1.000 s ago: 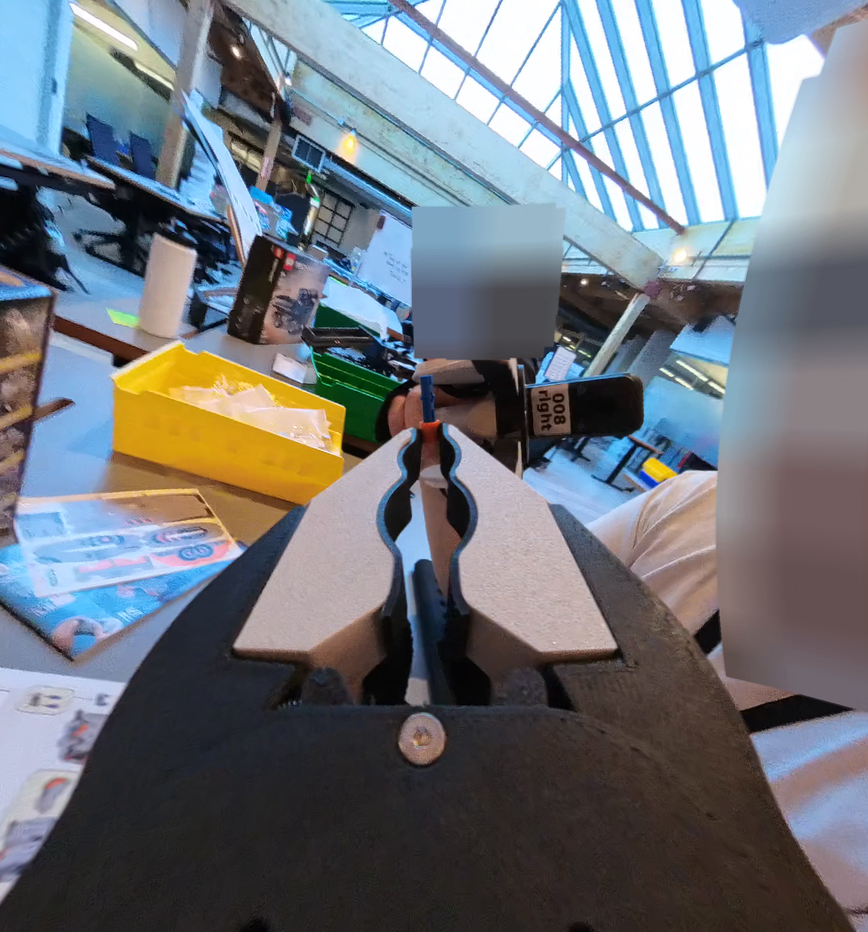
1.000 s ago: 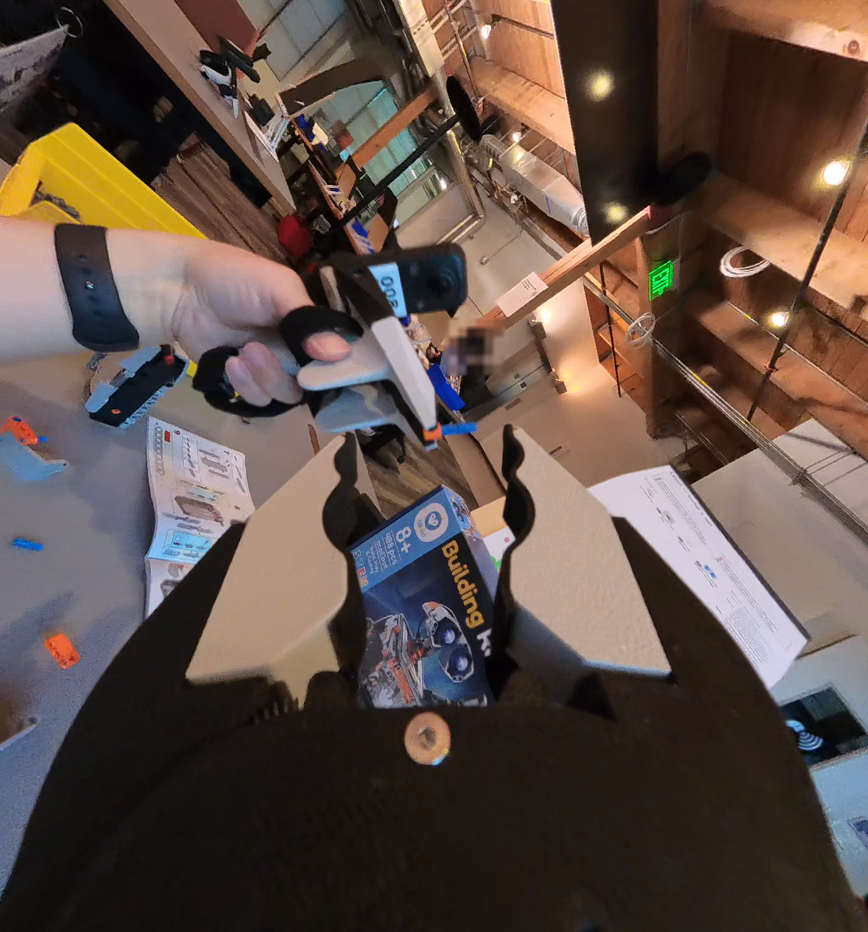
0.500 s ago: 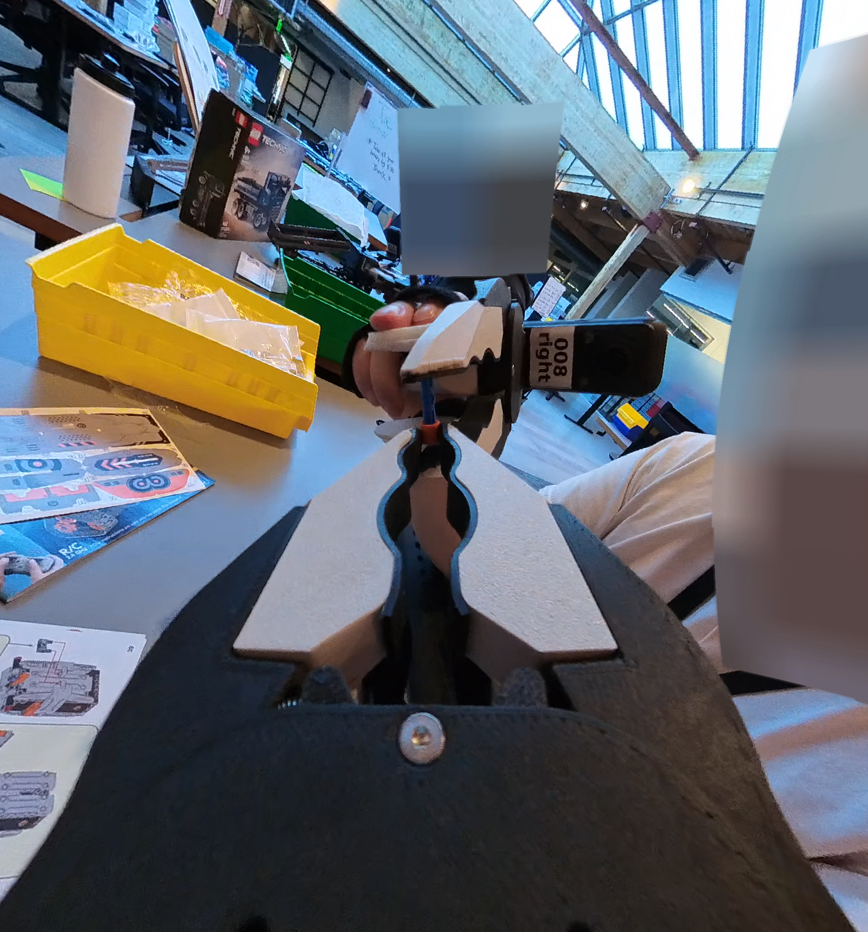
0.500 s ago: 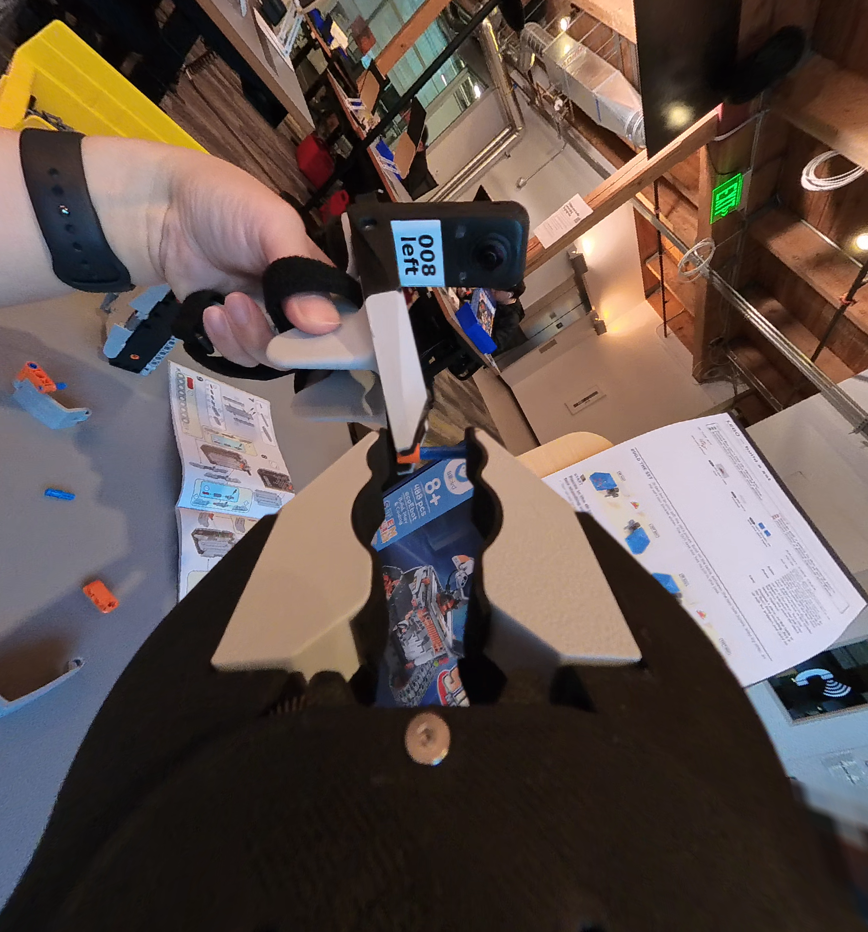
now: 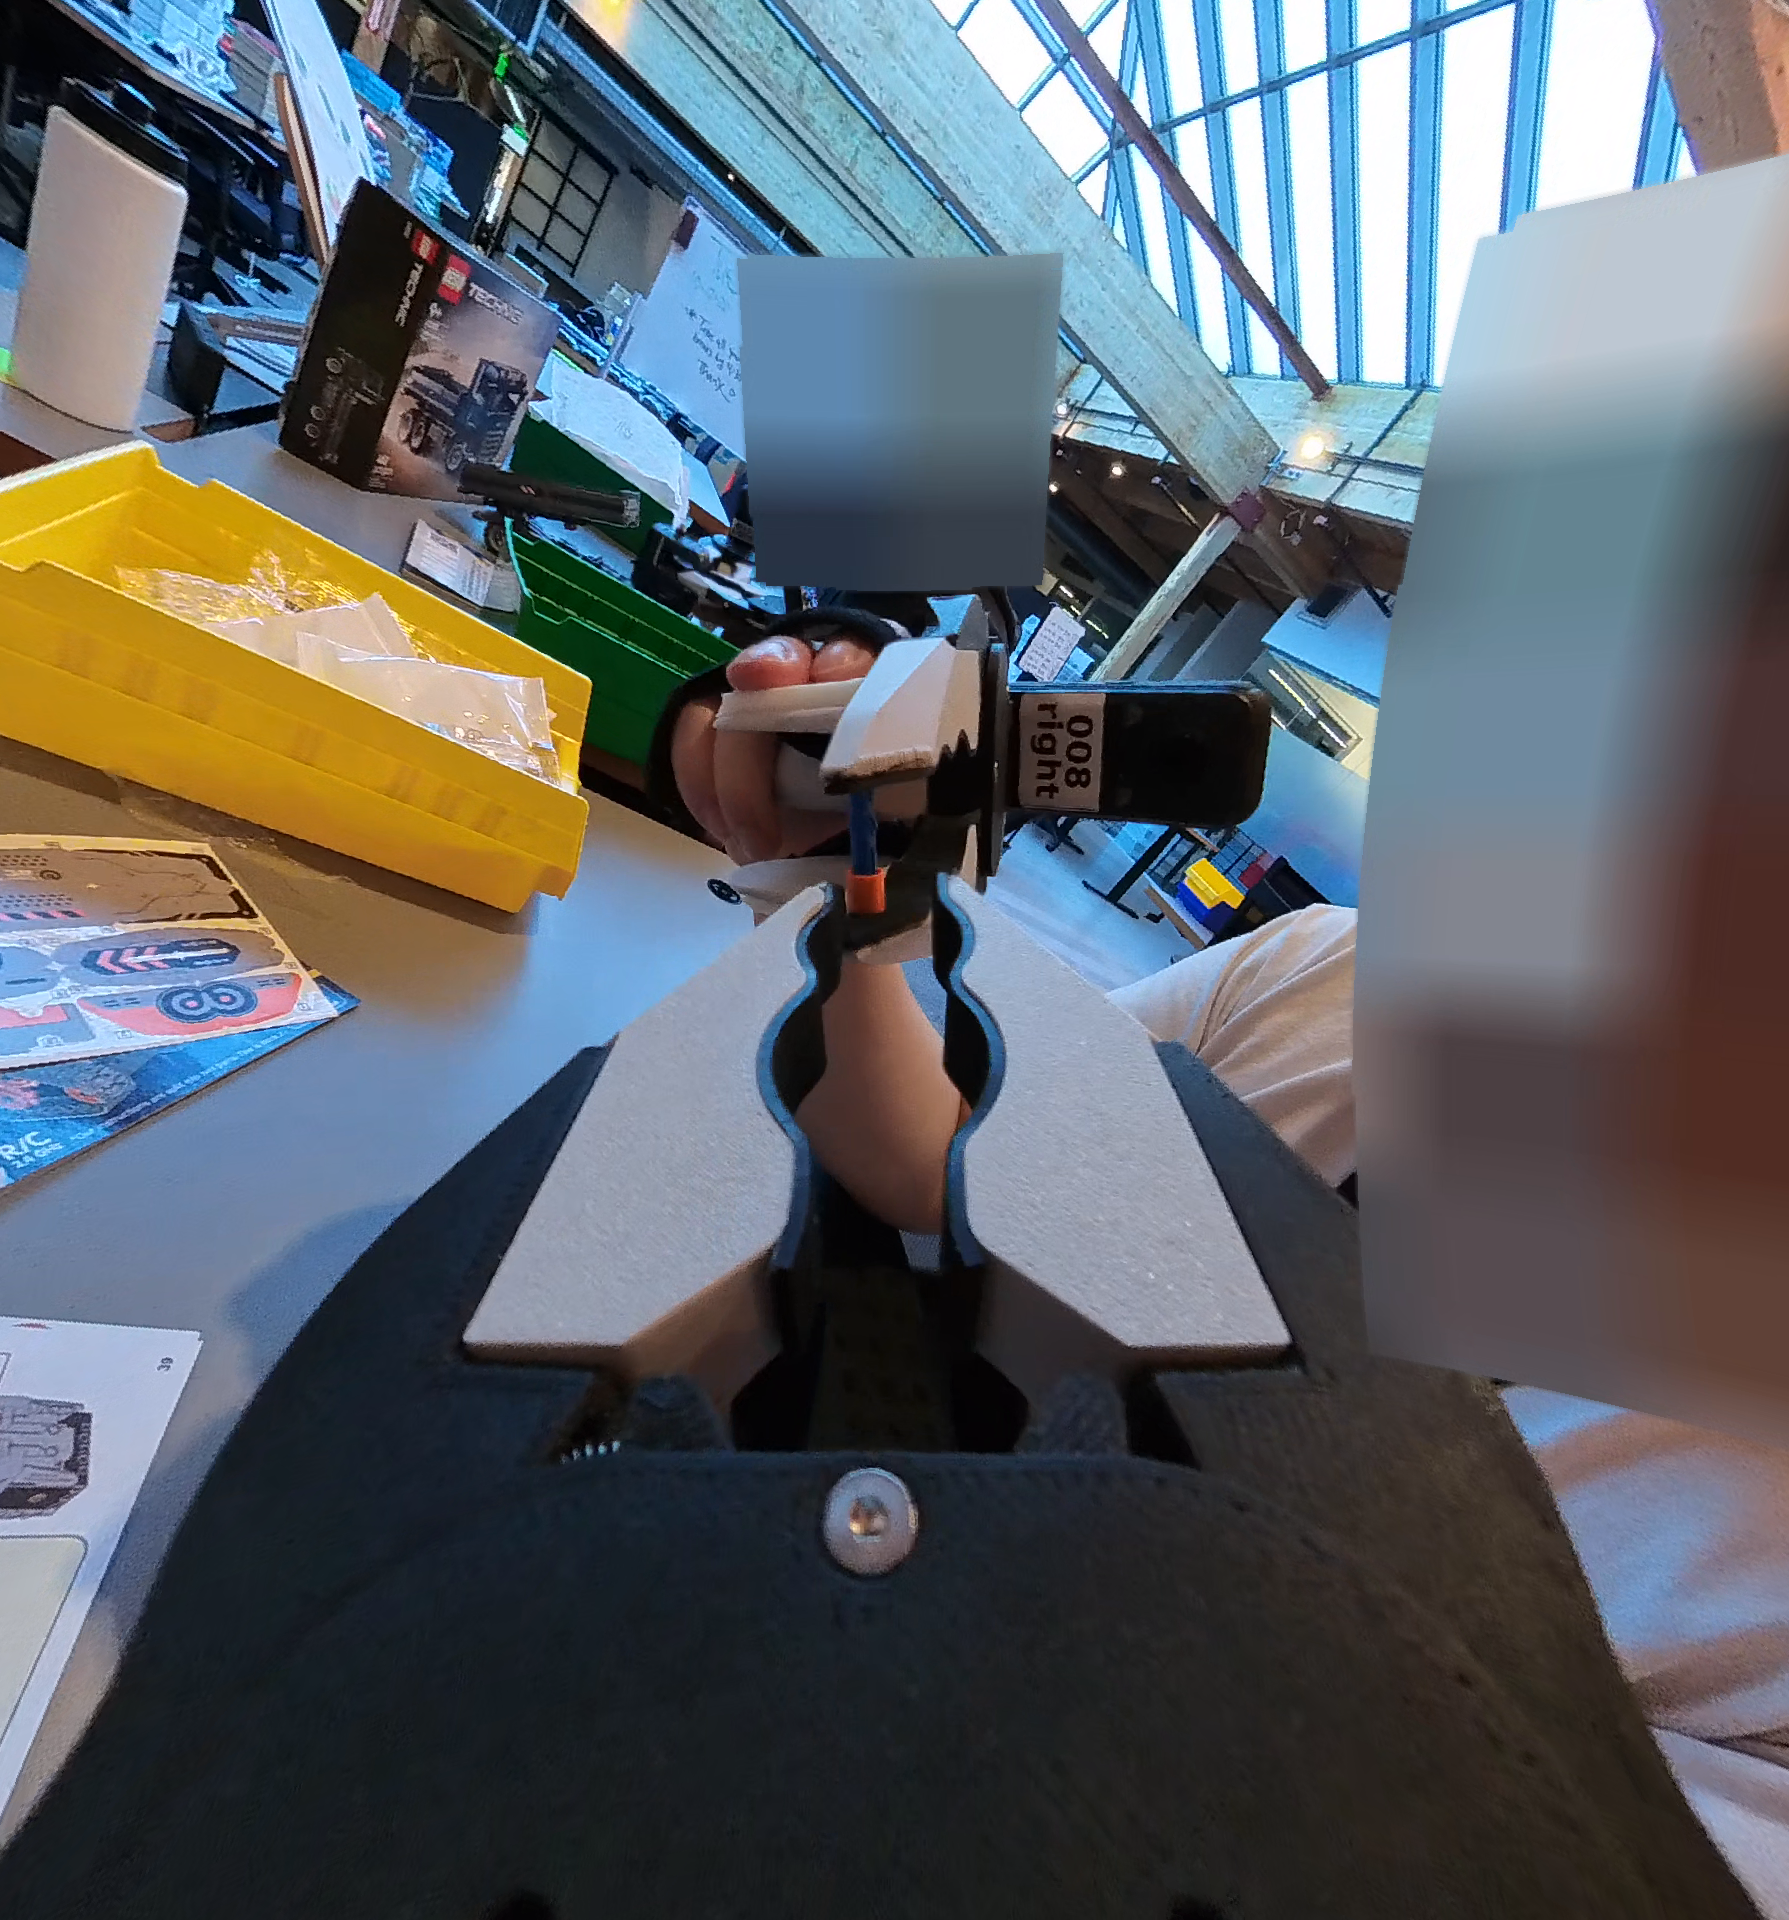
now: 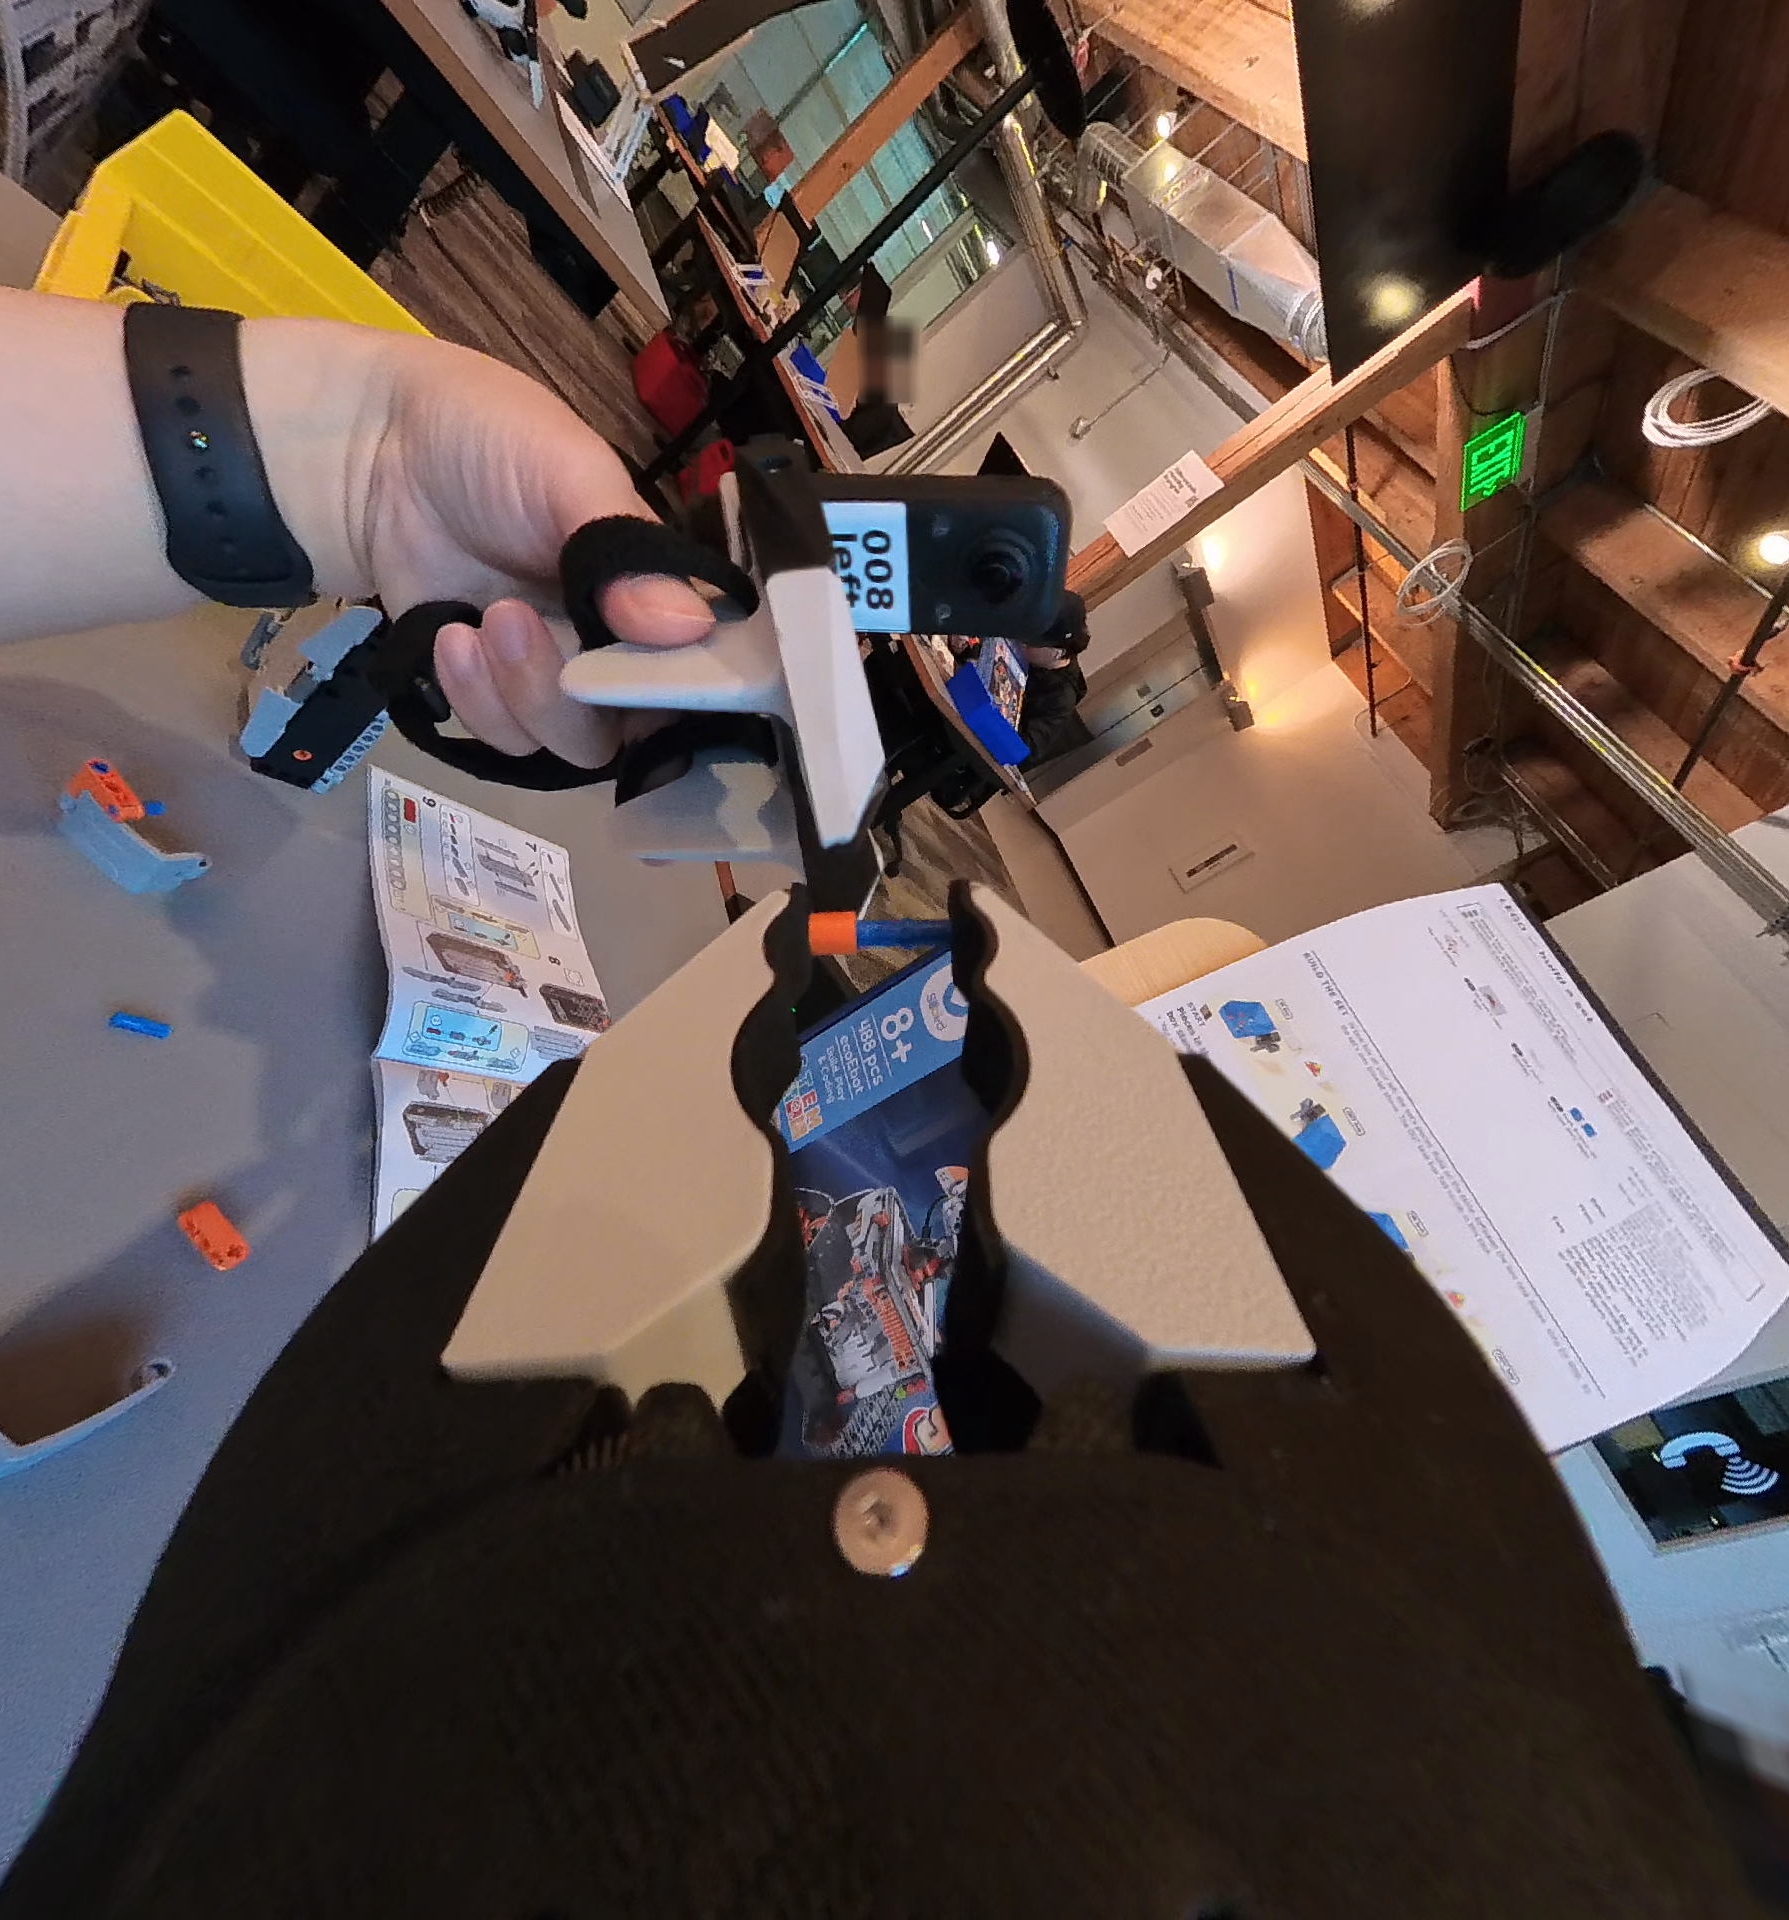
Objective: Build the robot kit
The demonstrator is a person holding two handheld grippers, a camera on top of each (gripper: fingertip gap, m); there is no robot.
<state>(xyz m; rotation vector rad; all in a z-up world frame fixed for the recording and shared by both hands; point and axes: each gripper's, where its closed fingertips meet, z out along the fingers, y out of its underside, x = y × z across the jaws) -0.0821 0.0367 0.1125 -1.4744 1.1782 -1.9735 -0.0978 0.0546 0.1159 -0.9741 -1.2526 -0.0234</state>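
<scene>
A short blue axle (image 6: pixel 900 932) with an orange connector (image 6: pixel 830 932) on one end is held in the air between both grippers. My right gripper (image 6: pixel 874 912) is closed on it lengthwise, one tip at the connector and one at the axle's free end. In the left wrist view the axle (image 5: pixel 861 831) rises from the connector (image 5: pixel 866 891) to the right gripper's fingertip (image 5: pixel 869 769). My left gripper (image 5: pixel 879 902) has its jaws a little apart around the connector, which does not fill the gap.
On the grey table stand a yellow bin (image 5: pixel 246 675) of plastic bags, a green bin (image 5: pixel 599 634), a black box (image 5: pixel 412 353) and booklets (image 5: pixel 121 966). The right wrist view shows a blue box (image 6: pixel 869 1195), a printed sheet (image 6: pixel 1492 1143) and loose parts (image 6: pixel 212 1234). My left and right fingertips are right by each other.
The right gripper came in from wide open and closed around the axle. The left gripper's jaws, tight on the orange connector before, have spread slightly. Both grippers tilted lower toward the table.
</scene>
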